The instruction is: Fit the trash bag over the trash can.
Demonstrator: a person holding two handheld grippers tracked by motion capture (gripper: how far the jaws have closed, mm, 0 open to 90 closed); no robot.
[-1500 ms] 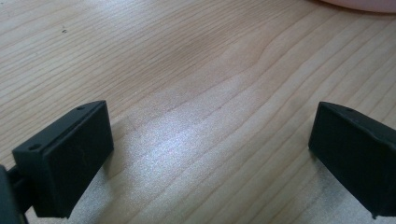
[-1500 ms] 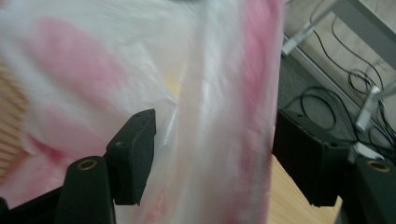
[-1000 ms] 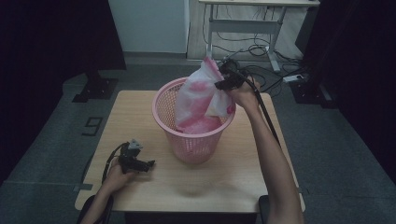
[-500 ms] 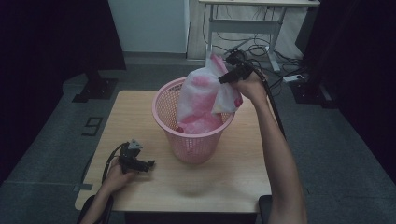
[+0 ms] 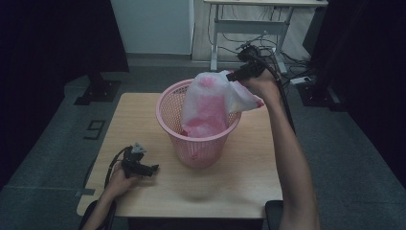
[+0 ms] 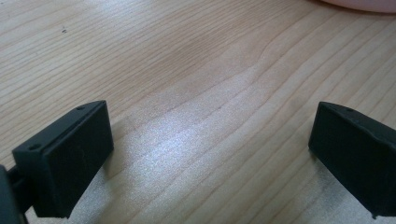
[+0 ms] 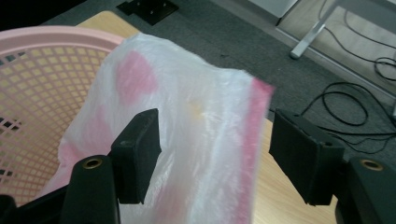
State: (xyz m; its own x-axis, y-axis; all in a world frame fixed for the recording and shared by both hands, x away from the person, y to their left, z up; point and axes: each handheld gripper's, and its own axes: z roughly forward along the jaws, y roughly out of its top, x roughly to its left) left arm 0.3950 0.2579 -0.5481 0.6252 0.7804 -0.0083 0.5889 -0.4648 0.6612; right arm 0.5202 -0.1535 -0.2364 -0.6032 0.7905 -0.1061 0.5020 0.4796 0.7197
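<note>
High view: a pink basket (image 5: pixel 198 139) stands near the middle of a wooden table (image 5: pixel 239 187). A white and pink plastic bag (image 5: pixel 210 103) rises out of the basket, its lower part inside and its top pulled up above the far right rim. The right gripper (image 5: pixel 234 75) is raised at the bag's upper right corner, its jaw tips touching the plastic. The person's right arm (image 5: pixel 292 158) reaches up to it from the bottom edge. The left gripper (image 5: pixel 152 168) lies low on the near left part of the table, jaws pointing toward the basket and well apart from it.

Left gripper view: the two black jaws stand wide apart with nothing between them, only bare wood grain. A sliver of the basket's (image 6: pixel 359 3) pink base lies far ahead of the right jaw, at the top edge.

Right gripper view: the jaws are apart. The bag (image 7: pixel 205 140) hangs between them, lying against the left jaw, while its pink edge stops short of the right jaw. The basket's (image 7: pixel 42 70) mesh wall spreads beyond and to the left of the left jaw. Ahead of the jaws are grey floor (image 7: pixel 224 37) and black cables (image 7: pixel 345 100).
</note>
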